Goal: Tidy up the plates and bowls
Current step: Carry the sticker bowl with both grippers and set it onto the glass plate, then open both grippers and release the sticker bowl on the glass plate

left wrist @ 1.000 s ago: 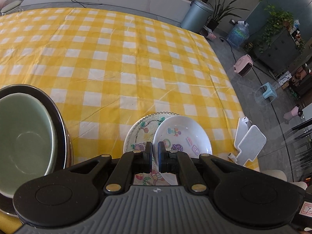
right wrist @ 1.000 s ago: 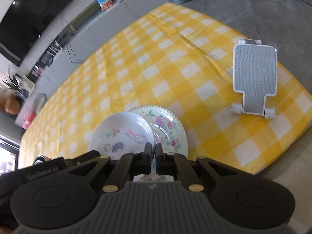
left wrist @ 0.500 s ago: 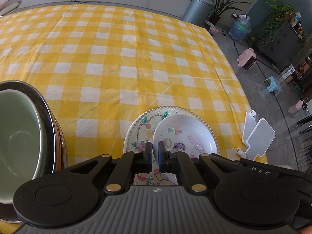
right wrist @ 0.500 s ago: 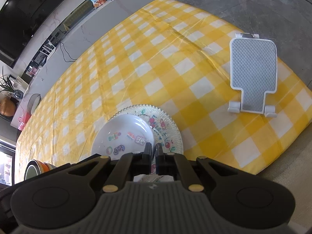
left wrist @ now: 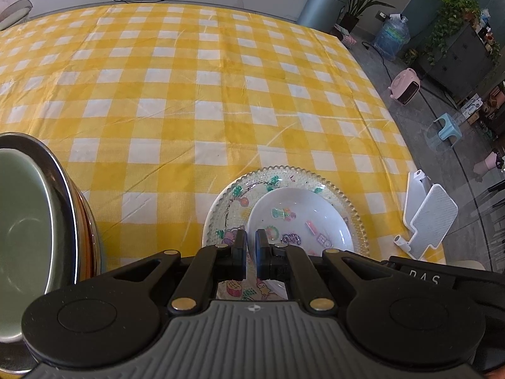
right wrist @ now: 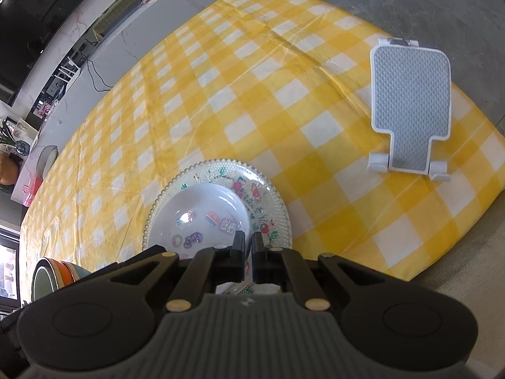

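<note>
Over the near edge of a yellow checked tablecloth [left wrist: 202, 88], the left gripper [left wrist: 251, 246] hangs with its jaws pressed together at the rim of a beaded glass plate [left wrist: 240, 195] carrying a white sticker-dotted bowl [left wrist: 300, 214]; whether they pinch that rim cannot be told, and a stack of bowls [left wrist: 28, 214] sits close at left. From the right wrist, the right gripper [right wrist: 248, 246], jaws likewise pressed together, meets the plate's opposite rim, suggesting a two-handed move that needs both sides kept level. Cloth ahead lies open; a white phone stand [right wrist: 410, 107] marks the right corner near the drop.
</note>
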`<move>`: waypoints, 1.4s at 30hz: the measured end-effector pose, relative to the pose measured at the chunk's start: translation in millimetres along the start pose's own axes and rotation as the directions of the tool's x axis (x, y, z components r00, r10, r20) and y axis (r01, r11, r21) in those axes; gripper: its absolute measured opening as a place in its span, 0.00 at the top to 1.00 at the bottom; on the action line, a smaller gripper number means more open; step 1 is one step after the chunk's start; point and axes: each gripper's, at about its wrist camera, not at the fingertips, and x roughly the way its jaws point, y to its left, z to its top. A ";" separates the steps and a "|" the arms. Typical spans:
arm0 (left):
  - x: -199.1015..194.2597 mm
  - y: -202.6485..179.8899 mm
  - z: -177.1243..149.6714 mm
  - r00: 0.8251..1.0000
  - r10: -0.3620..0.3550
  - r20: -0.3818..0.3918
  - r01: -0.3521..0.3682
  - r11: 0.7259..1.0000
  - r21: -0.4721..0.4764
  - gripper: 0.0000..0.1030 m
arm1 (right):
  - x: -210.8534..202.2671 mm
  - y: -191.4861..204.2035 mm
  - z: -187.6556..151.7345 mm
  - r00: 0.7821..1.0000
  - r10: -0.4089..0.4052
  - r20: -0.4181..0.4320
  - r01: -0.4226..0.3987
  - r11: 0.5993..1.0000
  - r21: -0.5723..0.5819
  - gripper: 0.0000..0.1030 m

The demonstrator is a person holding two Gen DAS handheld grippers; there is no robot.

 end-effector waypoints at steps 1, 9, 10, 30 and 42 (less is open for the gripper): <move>1.2 0.2 0.2 1.000 0.002 -0.003 -0.002 1.000 0.000 0.95 | 1.1 -0.2 0.5 1.000 0.000 -0.004 0.000 1.000 0.003 0.99; 5.4 -3.4 0.0 1.000 0.017 -0.024 -0.016 0.999 0.029 0.95 | 3.7 0.5 0.8 1.000 -0.014 -0.006 0.014 1.000 0.009 0.99; 5.1 -4.2 -0.3 0.999 0.020 -0.028 -0.019 0.999 0.035 0.95 | 3.5 0.8 0.6 1.000 -0.014 -0.007 0.014 1.000 0.008 0.98; -21.8 -22.5 -2.7 0.997 0.061 0.039 -0.065 0.992 0.107 0.57 | -18.4 1.1 -6.9 0.998 0.002 0.067 0.000 1.000 -0.031 0.63; -79.6 -22.7 -6.4 0.984 0.018 0.177 -0.052 0.981 0.187 0.48 | -55.0 10.0 -19.5 0.971 -0.066 0.231 0.084 0.994 -0.070 0.50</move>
